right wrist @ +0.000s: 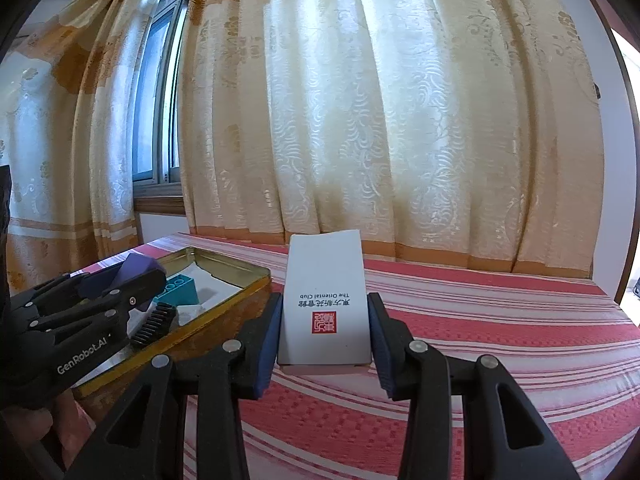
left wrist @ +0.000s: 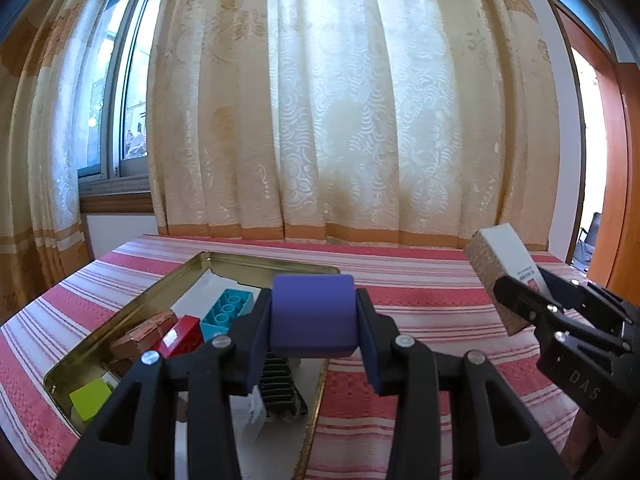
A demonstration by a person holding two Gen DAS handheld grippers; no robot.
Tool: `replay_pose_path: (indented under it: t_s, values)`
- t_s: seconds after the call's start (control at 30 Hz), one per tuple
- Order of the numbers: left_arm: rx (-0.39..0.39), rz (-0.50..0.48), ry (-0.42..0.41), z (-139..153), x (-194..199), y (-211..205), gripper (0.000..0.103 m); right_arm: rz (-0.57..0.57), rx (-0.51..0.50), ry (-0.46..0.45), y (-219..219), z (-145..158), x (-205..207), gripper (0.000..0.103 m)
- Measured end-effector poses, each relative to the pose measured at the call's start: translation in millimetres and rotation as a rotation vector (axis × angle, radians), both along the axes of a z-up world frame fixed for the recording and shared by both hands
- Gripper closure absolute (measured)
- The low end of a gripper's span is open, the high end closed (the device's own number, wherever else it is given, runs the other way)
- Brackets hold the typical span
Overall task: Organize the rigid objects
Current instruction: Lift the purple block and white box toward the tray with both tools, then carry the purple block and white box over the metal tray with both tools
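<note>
Purple block (left wrist: 313,314) sits clamped between left gripper (left wrist: 314,344) pads above tin (left wrist: 120,312); right gripper (right wrist: 325,344) clamps white box (right wrist: 325,300).

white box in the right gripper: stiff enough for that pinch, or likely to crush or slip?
The white box probably holds: its walls look straight between the right gripper pads, with no visible denting. Likely light, thin card. It juts well past the pads, so it may pivot if bumped against the gold tin.

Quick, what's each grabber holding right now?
Left gripper: closed on the purple block.
Right gripper: closed on the white box.
</note>
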State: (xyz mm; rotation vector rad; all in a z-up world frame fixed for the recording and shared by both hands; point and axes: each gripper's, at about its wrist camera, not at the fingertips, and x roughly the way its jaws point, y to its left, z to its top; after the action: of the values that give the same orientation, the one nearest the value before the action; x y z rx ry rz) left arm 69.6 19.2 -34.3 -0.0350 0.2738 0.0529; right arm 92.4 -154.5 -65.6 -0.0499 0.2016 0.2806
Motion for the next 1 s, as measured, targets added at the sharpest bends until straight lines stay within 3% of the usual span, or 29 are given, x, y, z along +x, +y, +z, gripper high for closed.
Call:
replay_pose_path:
  t_s: [1.0]
  values:
    - [-0.042, 0.041, 0.005, 0.4, -2.7, 33.9, 0.064, 0.076, -0.026, -0.007, 44.7, -2.0, -2.2, 0.059]
